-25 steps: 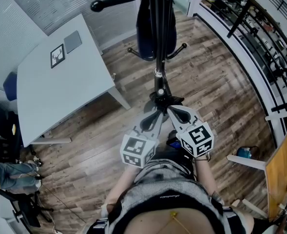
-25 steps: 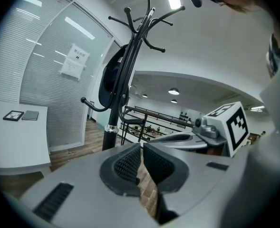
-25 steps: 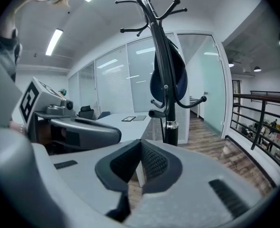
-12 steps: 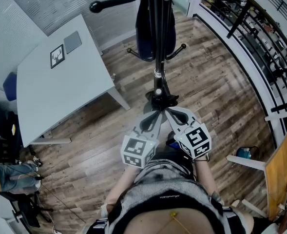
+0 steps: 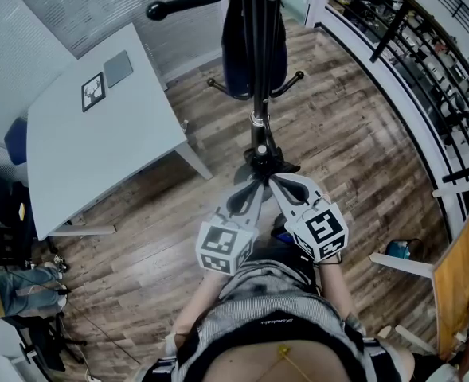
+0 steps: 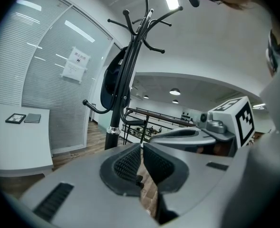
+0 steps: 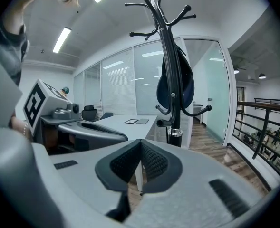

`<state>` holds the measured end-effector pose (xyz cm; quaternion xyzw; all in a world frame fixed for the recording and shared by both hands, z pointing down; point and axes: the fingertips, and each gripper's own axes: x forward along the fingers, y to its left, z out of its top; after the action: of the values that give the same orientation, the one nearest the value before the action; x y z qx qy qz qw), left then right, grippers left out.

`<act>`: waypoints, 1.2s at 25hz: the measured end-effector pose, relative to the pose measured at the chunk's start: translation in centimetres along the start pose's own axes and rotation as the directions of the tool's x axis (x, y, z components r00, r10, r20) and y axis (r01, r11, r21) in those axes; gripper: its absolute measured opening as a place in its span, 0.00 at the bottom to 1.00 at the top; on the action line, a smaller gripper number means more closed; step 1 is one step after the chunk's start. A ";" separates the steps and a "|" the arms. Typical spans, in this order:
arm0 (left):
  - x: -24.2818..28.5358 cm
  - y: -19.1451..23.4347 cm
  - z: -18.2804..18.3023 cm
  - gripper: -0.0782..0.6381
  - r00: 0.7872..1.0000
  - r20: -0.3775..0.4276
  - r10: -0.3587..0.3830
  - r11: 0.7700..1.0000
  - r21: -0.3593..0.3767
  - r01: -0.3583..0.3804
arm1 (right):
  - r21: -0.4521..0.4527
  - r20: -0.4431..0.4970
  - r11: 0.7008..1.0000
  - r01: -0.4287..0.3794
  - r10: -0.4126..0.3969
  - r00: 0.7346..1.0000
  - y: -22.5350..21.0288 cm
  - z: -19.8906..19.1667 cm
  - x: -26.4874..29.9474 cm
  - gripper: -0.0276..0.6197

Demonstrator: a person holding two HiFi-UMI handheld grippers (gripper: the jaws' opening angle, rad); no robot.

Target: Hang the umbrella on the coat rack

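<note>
The black coat rack (image 5: 258, 62) stands right ahead of me, its pole rising out of the top of the head view. A dark blue folded umbrella (image 5: 236, 46) hangs on it beside the pole; it also shows as the umbrella (image 6: 113, 77) in the left gripper view and the umbrella (image 7: 177, 82) in the right gripper view. My left gripper (image 5: 258, 184) and right gripper (image 5: 271, 181) sit side by side just short of the pole's lower collar. Both are shut, with nothing between their pads. In its own view the left gripper (image 6: 141, 148) points at the rack (image 6: 130, 61); the right gripper (image 7: 140, 147) does the same.
A white table (image 5: 99, 150) with a small framed picture and a grey pad stands to the left of the rack. A black railing (image 5: 413, 62) curves along the right. A blue chair (image 5: 15, 140) and a seated person's legs (image 5: 19, 285) are at the far left.
</note>
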<state>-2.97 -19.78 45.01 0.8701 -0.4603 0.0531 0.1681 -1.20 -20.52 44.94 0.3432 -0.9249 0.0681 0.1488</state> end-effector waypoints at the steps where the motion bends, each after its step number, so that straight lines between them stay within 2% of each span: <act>1: 0.0 0.0 0.1 0.13 1.000 0.003 0.000 1.000 0.001 0.000 | -0.003 0.005 1.000 -0.003 0.003 1.000 0.1 0.1 -0.1 0.05; 11: -0.7 -0.2 2.5 0.13 0.998 0.050 0.024 0.999 0.046 -0.026 | -0.015 0.076 1.000 -0.016 0.017 0.997 0.8 2.8 -1.1 0.05; 23: -1.0 -1.2 4.4 0.13 0.995 0.100 -0.007 0.996 0.088 -0.002 | -0.046 0.152 0.999 -0.028 0.035 0.988 1.1 5.0 -2.0 0.05; 30: -1.7 -1.6 5.9 0.13 0.986 0.164 -0.016 0.992 0.125 -0.004 | -0.081 0.228 0.996 -0.028 0.046 0.973 1.5 7.0 -3.1 0.05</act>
<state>-2.99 -19.68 38.63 0.8817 -0.4657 0.0094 0.0748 -1.53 -19.12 37.33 0.3253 -0.9441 -0.0052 0.0528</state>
